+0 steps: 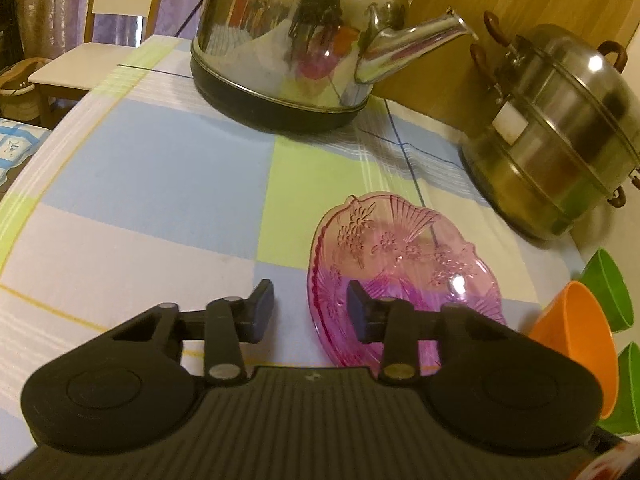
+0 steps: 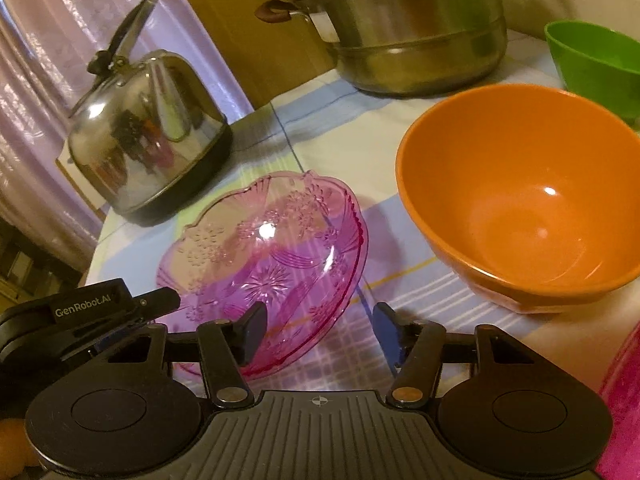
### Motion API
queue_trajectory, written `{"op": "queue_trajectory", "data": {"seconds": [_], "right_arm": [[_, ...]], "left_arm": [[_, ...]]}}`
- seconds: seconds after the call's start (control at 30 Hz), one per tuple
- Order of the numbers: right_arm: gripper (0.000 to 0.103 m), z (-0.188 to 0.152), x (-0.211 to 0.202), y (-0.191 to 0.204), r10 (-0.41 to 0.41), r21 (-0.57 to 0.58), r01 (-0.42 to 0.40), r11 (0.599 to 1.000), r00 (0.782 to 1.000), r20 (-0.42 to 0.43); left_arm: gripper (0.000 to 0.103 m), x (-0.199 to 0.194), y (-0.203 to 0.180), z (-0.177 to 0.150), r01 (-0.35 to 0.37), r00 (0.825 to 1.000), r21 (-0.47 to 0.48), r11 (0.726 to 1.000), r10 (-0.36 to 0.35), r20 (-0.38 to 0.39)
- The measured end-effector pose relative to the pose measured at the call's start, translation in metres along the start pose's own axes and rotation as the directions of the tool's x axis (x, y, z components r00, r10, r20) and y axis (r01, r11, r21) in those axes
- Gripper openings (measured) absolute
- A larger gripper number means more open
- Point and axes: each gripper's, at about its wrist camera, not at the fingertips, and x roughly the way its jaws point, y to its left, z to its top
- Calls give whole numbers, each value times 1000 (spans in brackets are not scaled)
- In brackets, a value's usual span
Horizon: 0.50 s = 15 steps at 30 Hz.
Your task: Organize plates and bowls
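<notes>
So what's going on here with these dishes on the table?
A person works a handheld gripper in each hand over a pink glass dish on a checked tablecloth. The left gripper straddles the dish's near rim, one finger over the dish, one outside; the right gripper straddles its other edge. Neither visibly clamps it yet. An orange bowl, green bowls, a kettle and a steamer pot stand nearby.

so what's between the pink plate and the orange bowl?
Only bare checked tablecloth between pink plate and orange bowl, in the right wrist view.
</notes>
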Motion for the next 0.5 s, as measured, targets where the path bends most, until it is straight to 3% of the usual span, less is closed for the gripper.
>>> {"op": "queue_trajectory", "data": {"seconds": [0.13, 0.23, 0.37, 0.5], "right_arm": [[53, 0, 10, -2, -2, 26, 2, 1000, 1000, -13], [42, 2, 15, -3, -6, 38, 7, 999, 1000, -15], [22, 1, 15, -1, -8, 20, 8, 1000, 1000, -16], [20, -2, 9, -2, -4, 5, 4, 1000, 1000, -21]], "left_arm": [[18, 9, -2, 2, 2, 1000, 31, 1000, -1, -15], [10, 10, -4, 3, 8, 1000, 48, 999, -7, -23], [9, 4, -10, -2, -2, 1000, 68, 998, 3, -20], [9, -13, -12, -14, -29, 999, 71, 997, 31, -26]]}}
